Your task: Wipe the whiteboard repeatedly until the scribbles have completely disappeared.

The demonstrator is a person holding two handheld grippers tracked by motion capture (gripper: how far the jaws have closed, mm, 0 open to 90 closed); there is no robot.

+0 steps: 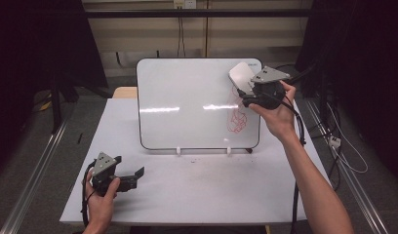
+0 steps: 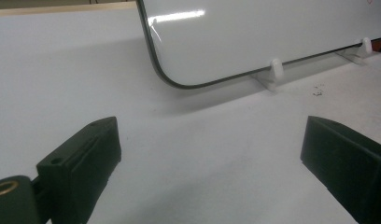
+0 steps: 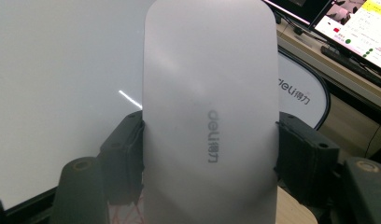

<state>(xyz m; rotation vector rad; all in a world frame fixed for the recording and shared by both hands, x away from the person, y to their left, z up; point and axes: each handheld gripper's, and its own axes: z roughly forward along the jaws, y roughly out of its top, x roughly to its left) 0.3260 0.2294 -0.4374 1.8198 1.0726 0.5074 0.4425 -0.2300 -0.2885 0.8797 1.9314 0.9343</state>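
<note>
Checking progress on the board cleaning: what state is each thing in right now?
whiteboard: propped upright on its white feet, red scribble not yet wiped off.
eraser: clamped, held at the board's upper right corner.
right gripper: shut on the eraser.
left gripper: open, empty, low over the table.

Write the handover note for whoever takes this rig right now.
Right gripper: shut on the white whiteboard eraser, held against the whiteboard near its upper right corner.
Left gripper: open, holding nothing, low over the table at front left.
Done: eraser picked up and brought to the board.
Left: the red scribble on the board's right side is not yet wiped.
</note>
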